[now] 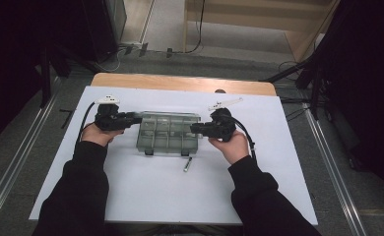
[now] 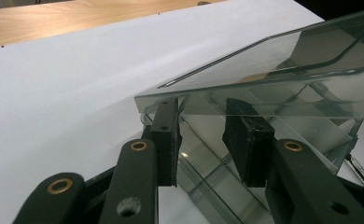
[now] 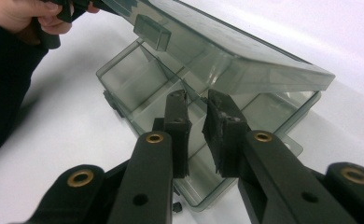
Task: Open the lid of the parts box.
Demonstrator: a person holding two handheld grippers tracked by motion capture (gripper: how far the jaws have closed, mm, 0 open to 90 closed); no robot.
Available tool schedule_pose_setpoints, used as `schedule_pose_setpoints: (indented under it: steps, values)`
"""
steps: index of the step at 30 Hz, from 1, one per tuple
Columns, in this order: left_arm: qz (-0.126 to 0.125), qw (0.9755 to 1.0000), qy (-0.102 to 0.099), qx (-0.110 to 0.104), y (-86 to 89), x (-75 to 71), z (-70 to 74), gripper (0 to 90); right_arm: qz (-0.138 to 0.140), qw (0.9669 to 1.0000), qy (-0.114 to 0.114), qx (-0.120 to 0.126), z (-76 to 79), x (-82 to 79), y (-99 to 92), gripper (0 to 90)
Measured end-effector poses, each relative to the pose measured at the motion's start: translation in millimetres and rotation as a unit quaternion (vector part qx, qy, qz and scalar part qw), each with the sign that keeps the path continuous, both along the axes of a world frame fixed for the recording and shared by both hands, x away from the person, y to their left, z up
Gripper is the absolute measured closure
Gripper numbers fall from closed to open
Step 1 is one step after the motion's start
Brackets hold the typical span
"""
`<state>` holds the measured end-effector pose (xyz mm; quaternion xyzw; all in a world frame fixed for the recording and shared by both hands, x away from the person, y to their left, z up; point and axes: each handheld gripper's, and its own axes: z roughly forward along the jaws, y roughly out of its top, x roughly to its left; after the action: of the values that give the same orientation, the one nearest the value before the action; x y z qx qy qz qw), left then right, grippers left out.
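boxes: 1 (image 1: 168, 132) | screws: 1 (image 1: 187, 164) | left tool (image 2: 208, 140) spread | right tool (image 3: 199, 135) spread

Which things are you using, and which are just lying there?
In use: clear compartment box, its raised lid, left gripper, right gripper.
Lying about: small metal bolt, white table sheet.

Smoky grey see-through compartment box (image 1: 168, 132), black grippers, white table sheet (image 1: 131, 187), pale wood tabletop edge (image 1: 180, 81), black sleeves (image 1: 81, 191)
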<state>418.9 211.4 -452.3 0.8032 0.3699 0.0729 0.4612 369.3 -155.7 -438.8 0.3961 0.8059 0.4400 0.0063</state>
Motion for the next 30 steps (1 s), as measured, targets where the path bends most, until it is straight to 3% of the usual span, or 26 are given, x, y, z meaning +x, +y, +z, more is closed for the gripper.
schedule_pose_setpoints:
  steps: [5, 10, 17, 30]
  values:
    - [0.001, 1.0000, 0.000, 0.001, -0.7, -0.4, 0.2, 65.0, -0.001, 1.0000, -0.005, 0.003, -0.1, -2.0, -2.2, 75.6]
    - [0.004, 1.0000, 0.003, -0.004, -0.7, -0.4, 0.3, 65.0, -0.004, 0.9999, 0.000, 0.011, -0.7, -3.6, -4.9, 66.6]
    - [0.003, 1.0000, 0.003, -0.004, -0.6, -0.8, 0.8, 64.9, -0.007, 1.0000, -0.004, 0.005, -2.5, -6.0, -6.9, 59.0]
    - [0.003, 1.0000, 0.003, 0.001, -1.2, -1.0, 0.4, 64.9, -0.031, 0.9991, -0.029, 0.004, -12.3, 0.4, -17.8, 40.4]
